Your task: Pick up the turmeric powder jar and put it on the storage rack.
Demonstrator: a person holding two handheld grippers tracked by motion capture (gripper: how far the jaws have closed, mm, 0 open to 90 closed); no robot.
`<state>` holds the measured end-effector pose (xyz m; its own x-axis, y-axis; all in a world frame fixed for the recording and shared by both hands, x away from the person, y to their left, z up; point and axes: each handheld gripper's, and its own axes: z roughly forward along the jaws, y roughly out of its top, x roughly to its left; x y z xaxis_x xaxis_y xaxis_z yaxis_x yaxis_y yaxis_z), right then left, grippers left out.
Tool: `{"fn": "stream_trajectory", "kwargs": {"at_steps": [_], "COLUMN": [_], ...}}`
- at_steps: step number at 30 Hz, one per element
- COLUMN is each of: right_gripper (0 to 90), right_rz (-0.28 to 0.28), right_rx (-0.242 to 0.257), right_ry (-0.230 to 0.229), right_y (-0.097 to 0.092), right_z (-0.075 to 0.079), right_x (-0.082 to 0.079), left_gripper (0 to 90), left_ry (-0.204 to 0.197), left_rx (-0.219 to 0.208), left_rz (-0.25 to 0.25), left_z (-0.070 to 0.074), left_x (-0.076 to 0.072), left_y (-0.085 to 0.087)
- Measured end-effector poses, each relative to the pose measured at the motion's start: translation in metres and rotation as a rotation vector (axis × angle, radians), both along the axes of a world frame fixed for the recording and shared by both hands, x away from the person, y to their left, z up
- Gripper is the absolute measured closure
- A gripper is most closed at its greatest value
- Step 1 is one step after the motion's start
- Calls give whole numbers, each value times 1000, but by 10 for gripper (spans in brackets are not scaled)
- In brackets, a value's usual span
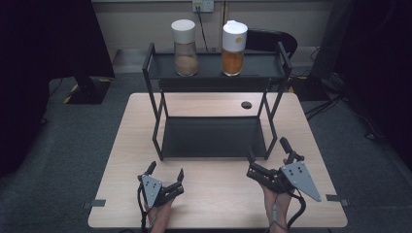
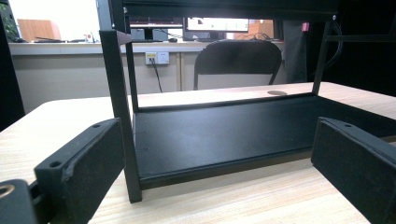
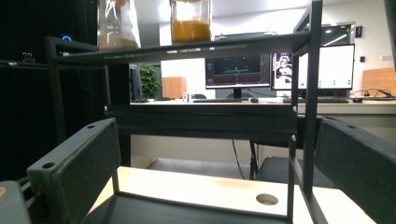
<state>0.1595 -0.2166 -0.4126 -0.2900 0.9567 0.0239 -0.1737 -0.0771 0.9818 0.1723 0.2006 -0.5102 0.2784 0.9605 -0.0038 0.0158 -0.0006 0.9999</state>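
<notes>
Two hand-held tools rest low over the near edge of a pale wooden tabletop (image 1: 214, 204), each with its black jaws spread wide and nothing between them. The left tool (image 1: 165, 175) sits just short of the front left leg of a black metal two-tier rack (image 1: 214, 138), and its own camera looks straight across the rack's dark lower shelf (image 2: 224, 135), which lies bare. The right tool (image 1: 268, 155) sits near the rack's front right corner, tilted upward, so that its camera looks up under the upper shelf (image 3: 187, 49).

On that upper shelf, well apart from both tools, stand the two things nearest to hand: a clear glass jar with a white lid holding a tan powder (image 1: 185, 48) on the left, and just beside it a clear jar with a white flip-top lid holding an orange powder (image 1: 233, 48). Both stand upright, close together but not touching.

The work appears to be at its opening step, with neither jar yet approached. The next move would likely call for a tool to be lifted to the height of the upper shelf and carried forward past the rack's front rail, jaws held wide enough to straddle a jar's body without knocking its neighbour.
</notes>
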Motion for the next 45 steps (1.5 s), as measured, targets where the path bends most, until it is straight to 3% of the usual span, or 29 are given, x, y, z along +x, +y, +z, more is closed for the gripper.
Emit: {"fn": "stream_trajectory", "kwargs": {"at_steps": [6,17,20,26,31,45], "right_gripper": [0,0,0,0,0,0], "right_rz": [-61,-65,-55,-63,-66,-112], "right_rx": [-22,8,15,8,1,-49], "right_ry": [21,60,87,83,112,145], "right_y": [4,-4,-6,-5,-4,1], "right_z": [-18,-53,-58,-72,-78,-96], "right_x": [-6,-7,-6,-7,-6,-1], "left_gripper": [24,24,24,24,24,24], "left_ry": [-1,-1,-1,-2,-2,-2], "left_rx": [1,0,1,3,2,3], "left_rz": [0,-1,0,0,0,1], "left_z": [0,0,0,0,0,0], "left_x": [0,0,0,0,0,0], "left_y": [0,0,0,0,0,0]}}
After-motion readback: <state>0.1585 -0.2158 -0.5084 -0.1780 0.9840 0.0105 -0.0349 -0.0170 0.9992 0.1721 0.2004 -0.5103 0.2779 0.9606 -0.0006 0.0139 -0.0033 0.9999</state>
